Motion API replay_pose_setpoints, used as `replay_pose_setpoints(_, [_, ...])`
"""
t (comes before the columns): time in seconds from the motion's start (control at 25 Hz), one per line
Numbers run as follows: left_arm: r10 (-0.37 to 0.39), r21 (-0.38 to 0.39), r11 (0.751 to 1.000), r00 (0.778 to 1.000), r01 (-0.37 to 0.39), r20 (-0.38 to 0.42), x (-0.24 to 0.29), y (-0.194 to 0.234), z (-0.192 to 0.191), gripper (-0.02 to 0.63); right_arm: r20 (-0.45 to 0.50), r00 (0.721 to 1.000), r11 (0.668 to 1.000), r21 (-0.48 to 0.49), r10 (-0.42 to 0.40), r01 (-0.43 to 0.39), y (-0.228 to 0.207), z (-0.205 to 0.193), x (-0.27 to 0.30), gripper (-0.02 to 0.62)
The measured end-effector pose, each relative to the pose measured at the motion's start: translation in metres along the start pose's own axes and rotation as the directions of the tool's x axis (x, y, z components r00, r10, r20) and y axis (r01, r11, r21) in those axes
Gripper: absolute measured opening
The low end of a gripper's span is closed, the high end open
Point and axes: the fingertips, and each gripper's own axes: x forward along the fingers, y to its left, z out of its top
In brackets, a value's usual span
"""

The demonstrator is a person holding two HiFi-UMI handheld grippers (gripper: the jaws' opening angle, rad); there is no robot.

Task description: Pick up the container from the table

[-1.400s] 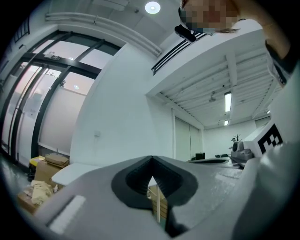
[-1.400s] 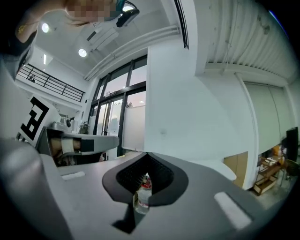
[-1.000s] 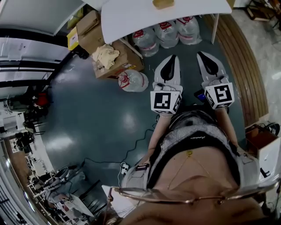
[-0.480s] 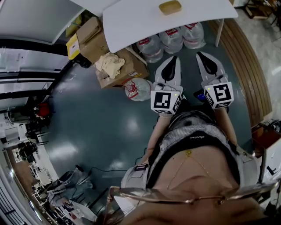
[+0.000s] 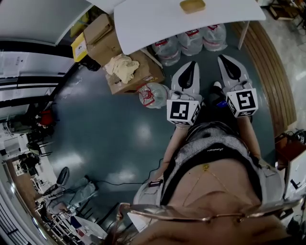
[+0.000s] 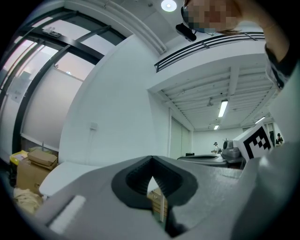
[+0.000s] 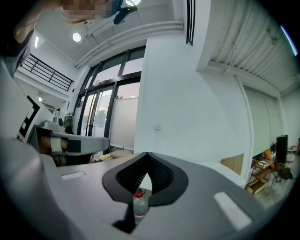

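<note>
Head view: the tan container [image 5: 192, 5] sits on the white table [image 5: 143, 24], well ahead of both grippers, so nothing's picked up yet. The left gripper [image 5: 191, 66] and right gripper [image 5: 225, 60] point toward it, near the water jugs [image 5: 191, 40]. Left gripper view: jaws pressed together, empty, cardboard boxes [image 6: 33, 161] off to the side. Right gripper view: same deal, closed on nothing, one of the water jugs showing beyond the gap. I'd say the reach, opening and grab are all left.

The right claw [image 7: 147, 163] is closed, its tips meeting on nothing. In the gap below the tips shows a red-capped bottle [image 7: 139, 202], seemingly on the floor beyond. Behind the claw rises a white wall [image 7: 187, 103].
</note>
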Motion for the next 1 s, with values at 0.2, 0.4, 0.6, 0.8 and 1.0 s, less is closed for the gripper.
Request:
replay_pose_setpoints(0.2, [0.01, -0.028, 1.0, 1.0, -0.01, 0.002, 0.011, 0.013, -0.004, 0.0, -0.005, 1.0, 1.0, 0.001, 0.015, -0.015, 0.0, -0.002, 0.016, 0.025])
replay_pose_setpoints(0.4, [0.012, -0.019, 1.0, 1.0, -0.012, 0.003, 0.038, 0.029, -0.004, 0.0, 0.004, 1.0, 1.0, 0.008, 0.026, -0.026, -0.015, 0.0, 0.046, 0.025])
replay_pose_setpoints(0.6, [0.017, -0.021, 1.0, 1.0, -0.017, -0.002, 0.077, 0.046, -0.004, 0.0, 0.014, 0.999, 0.999, 0.018, 0.046, -0.047, -0.036, 0.002, 0.081, 0.025])
replay_pose_setpoints(0.8, [0.019, -0.01, 1.0, 1.0, -0.019, 0.008, 0.118, 0.065, 0.001, 0.0, 0.012, 0.999, 0.999, -0.003, 0.047, -0.047, -0.066, 0.005, 0.118, 0.025])
replay_pose_setpoints(1.0, [0.003, -0.013, 1.0, 1.0, -0.003, -0.02, 0.153, 0.076, -0.001, 0.0, -0.006, 1.0, 0.999, -0.016, 0.03, -0.03, -0.109, 0.005, 0.139, 0.025])
